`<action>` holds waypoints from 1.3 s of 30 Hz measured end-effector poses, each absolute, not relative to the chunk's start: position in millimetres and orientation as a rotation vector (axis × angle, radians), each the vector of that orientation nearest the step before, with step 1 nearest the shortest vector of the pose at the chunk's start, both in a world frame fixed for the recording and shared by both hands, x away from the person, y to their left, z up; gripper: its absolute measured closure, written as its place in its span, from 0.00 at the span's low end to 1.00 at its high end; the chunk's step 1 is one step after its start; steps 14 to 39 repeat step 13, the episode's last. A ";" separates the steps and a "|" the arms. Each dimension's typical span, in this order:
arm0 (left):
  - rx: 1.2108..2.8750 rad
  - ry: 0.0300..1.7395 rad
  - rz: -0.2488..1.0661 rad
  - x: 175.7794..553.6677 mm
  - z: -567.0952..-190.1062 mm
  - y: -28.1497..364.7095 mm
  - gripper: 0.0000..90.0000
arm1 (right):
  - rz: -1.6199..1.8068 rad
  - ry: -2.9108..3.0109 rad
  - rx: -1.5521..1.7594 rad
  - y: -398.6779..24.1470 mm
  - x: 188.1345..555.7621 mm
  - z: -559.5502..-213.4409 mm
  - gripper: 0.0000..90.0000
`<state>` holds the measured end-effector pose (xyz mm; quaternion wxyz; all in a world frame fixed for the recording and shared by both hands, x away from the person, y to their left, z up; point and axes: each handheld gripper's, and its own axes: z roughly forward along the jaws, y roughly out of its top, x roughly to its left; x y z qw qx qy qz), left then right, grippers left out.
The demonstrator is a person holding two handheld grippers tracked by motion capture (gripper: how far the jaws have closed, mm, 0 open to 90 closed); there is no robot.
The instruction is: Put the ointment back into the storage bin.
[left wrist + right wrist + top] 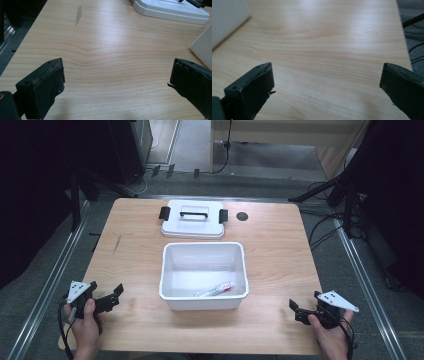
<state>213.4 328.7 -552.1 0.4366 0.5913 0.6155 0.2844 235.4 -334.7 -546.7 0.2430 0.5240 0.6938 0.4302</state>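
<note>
Wooden table (135,250) spans the middle of the high view, both grippers parked at its near edge. Lower left of the frame: left gripper (112,296), jaws spread wide, nothing between them, hand wrapped round the body behind; its own view confirms it, just bare wood grain between the two black jaws and a grey scuff mark (78,15) in the upper left. Centre of frame: white bin (172,270), open-topped, with a marker (216,290) lying flat on its floor toward the lower right corner, tilted a bit. Directly above the bin in the frame, near but apart from it, sits the white lid (192,227), right way up, black clips at both ends, handle on top; its edge also shows at the upper right of the left gripper view (172,12). Lower right of the frame: right gripper (296,310), also released and empty, well apart from the bin, whose wall sits in the upper left of its view (227,22). My read: marker already in the bin, so loading looks done; what's left is picking up the lid, setting it on the bin and likely snapping both clips. Neither tool has started toward the lid yet.
</note>
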 end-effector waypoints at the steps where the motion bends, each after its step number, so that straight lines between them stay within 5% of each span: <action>1: 1.473 1.531 0.708 213.5 -552.1 328.5 0.00 | 1.191 1.880 1.455 -336.3 234.5 -546.6 0.00; 39: 1.484 1.531 0.713 213.7 -552.0 327.9 0.00 | 1.164 1.865 1.477 -336.3 236.6 -547.2 0.04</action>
